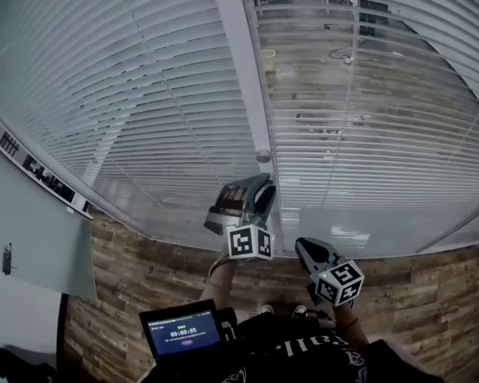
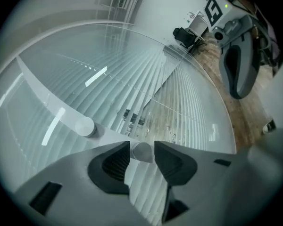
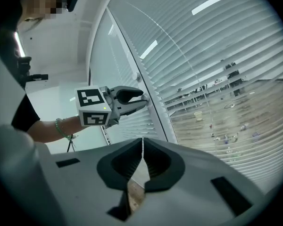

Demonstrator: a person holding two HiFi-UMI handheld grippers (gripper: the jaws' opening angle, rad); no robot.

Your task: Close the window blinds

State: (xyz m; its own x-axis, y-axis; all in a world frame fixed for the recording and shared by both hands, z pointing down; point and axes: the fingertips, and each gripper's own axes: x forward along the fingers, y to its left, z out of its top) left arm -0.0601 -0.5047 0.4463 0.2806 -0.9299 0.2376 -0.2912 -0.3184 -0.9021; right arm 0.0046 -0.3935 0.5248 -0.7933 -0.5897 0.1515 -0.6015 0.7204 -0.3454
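White slatted blinds (image 1: 144,94) hang behind glass on both sides of a pale upright frame bar (image 1: 243,62). A small round knob (image 1: 263,156) sits on that bar. My left gripper (image 1: 261,185) reaches up to it; in the left gripper view the knob (image 2: 142,151) lies between the open jaws, with thin gaps on both sides. The right gripper view shows the left gripper (image 3: 140,97) against the bar. My right gripper (image 1: 301,246) hangs lower and to the right, shut (image 3: 142,142) with nothing in it. The slats stand partly open, and a room shows through them.
A tablet with a timer (image 1: 181,329) sits at my waist. Wood flooring (image 1: 160,270) runs along the foot of the glass. A pale wall panel (image 1: 32,230) stands at the left. A second round knob shape (image 2: 83,126) shows left of the jaws, perhaps a reflection.
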